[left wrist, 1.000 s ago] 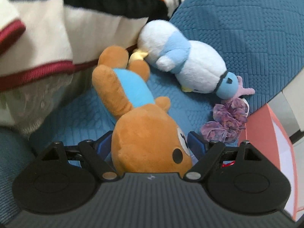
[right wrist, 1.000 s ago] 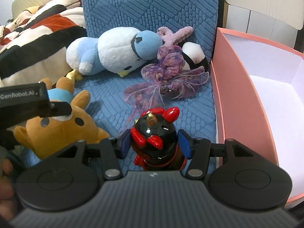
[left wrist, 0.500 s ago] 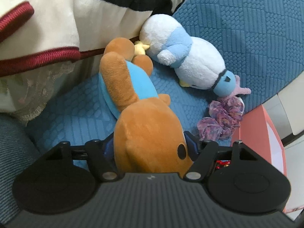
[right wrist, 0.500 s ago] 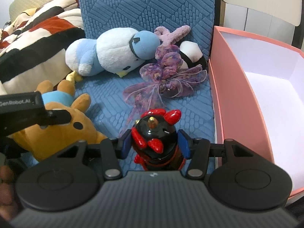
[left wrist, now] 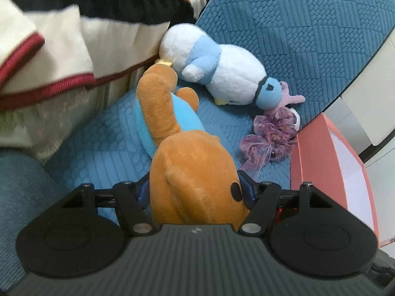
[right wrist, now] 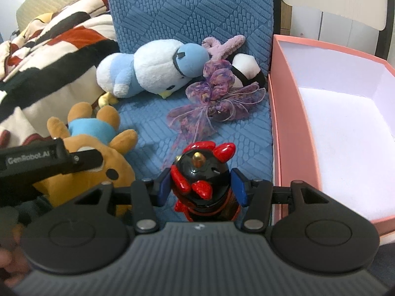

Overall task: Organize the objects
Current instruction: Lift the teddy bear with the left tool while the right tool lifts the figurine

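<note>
A: Biggest first. Blue quilted sofa cushion [right wrist: 187,12] fills the upper centre of the right wrist view, striped blanket [right wrist: 49,54] at upper left.

B: Pink box [right wrist: 293,133] down the right side, white inside, nothing in it that I can see. It stands just beside the seat edge.

A: Toys next. White and light-blue penguin plush [right wrist: 153,66] lies on its side mid-frame, head toward the right, against the backrest. By its head, a purple ribbon bow [right wrist: 214,98] on a black-and-white plush [right wrist: 246,69] (mostly hidden, can't tell what animal).

B: Orange bear plush [left wrist: 192,172] in a light-blue shirt, lower centre of the left wrist view. Left gripper [left wrist: 195,192] has just been closing and its blue pads press both sides of the bear's head; body and legs trail toward the upper left.

A: Held, then. The right?

B: Right gripper [right wrist: 201,185], lower centre of its own view, clamped at a middling width on a black-and-red figurine [right wrist: 200,172] (glossy, red horns, gold stud on top). Blue pads touch both flanks.

A: Anything smaller?

B: Fingers [right wrist: 7,264] at lower-left corner, blurred.
</note>
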Tool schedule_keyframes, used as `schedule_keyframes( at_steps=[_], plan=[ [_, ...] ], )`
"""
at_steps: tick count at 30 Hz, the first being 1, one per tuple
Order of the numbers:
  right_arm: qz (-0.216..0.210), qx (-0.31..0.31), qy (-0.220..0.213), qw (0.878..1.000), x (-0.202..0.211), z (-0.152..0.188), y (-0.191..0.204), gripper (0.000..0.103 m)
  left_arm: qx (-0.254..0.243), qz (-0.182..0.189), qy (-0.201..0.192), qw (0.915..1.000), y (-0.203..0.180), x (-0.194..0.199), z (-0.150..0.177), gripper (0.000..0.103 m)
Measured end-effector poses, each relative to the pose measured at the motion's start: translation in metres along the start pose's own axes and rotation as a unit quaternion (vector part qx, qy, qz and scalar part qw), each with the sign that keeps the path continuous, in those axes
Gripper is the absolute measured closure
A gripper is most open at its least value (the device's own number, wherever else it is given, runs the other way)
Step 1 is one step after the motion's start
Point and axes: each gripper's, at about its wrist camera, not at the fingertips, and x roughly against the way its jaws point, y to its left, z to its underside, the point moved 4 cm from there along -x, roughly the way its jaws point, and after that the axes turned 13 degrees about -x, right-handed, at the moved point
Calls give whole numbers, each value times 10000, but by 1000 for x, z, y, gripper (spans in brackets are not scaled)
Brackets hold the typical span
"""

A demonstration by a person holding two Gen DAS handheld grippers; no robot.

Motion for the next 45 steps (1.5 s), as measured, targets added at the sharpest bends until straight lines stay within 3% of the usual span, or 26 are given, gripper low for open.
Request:
schedule_keyframes(
  at_steps=[13, 35, 45],
  plan=[
    [-297, -102, -222, 9993, 65, -51, -8, 49, -312, 69, 18, 9995, -36, 31, -20, 31],
    [-439, -268, -918, 9944, 154, -149, -39, 49, -972, 737, -450, 9915, -162, 98, -108, 31],
    [-252, -516, -1078, 9925, 160, -168, -88, 49, -1321, 1038, -586, 9840, -226, 84, -126, 31]
  ],
)
